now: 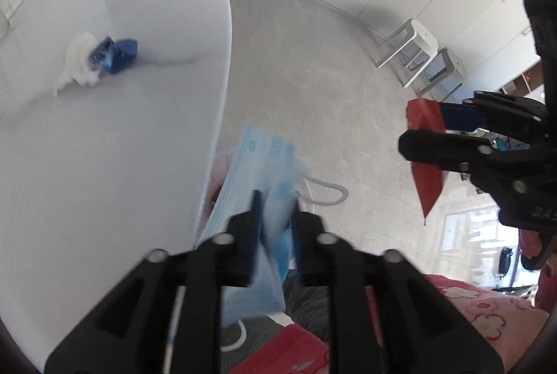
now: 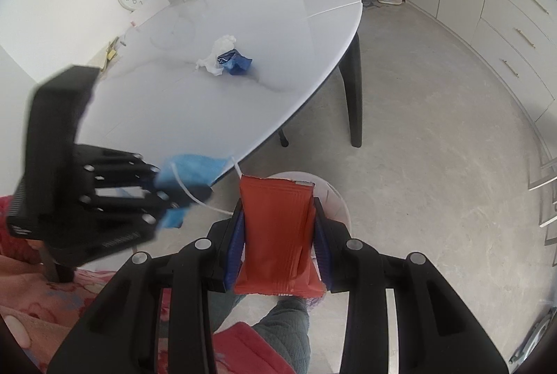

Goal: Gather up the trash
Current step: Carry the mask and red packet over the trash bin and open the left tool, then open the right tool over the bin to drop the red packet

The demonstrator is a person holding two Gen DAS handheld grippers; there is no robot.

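Bin, a pale round tub on the floor by the table, sits under both loads, so each hand should, I judge, be held square over its mouth and let go low, lest the light pieces drift onto the floor; the right gripper pinches a flat red packet upright between its pads. Left gripper stands part spread with a crumpled blue mask between its jaws, loops dangling; tissue and blue wrapper wait, touching, mid-table.
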